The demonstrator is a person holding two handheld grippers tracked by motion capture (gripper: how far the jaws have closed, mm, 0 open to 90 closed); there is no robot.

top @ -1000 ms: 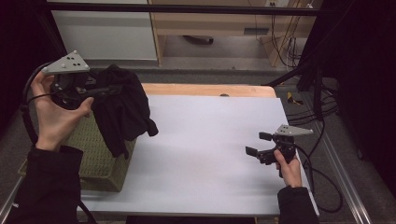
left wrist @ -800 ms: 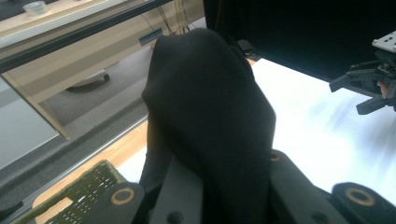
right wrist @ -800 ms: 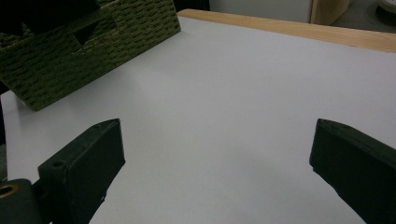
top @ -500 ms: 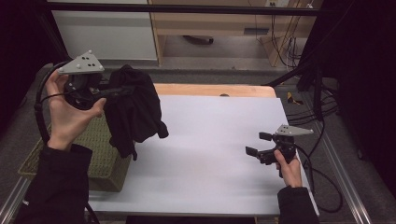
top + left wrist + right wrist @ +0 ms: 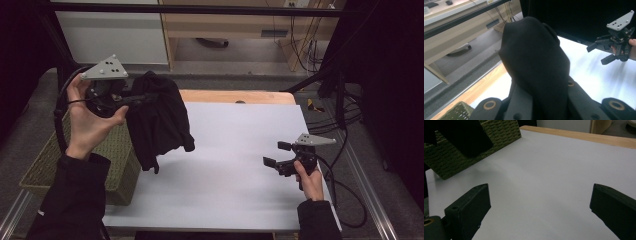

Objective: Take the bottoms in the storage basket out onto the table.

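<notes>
White tabletop [image 5: 235, 165] is stretching across a dim workroom, with a green woven basket [image 5: 107, 155] sitting at its left edge. Above the basket's near-table side, the left gripper [image 5: 145, 97] is being held up in a raised hand, its jaws clamped tight on a black cloth [image 5: 160, 120] that is hanging free in the air, its lower folds dangling over the table beside the basket. In the left gripper view the cloth [image 5: 536, 65] is bulging up between the jaws. Well apart, at the table's right side, the right gripper [image 5: 275, 155] is resting low, its jaws standing wide apart with nothing between them.
</notes>
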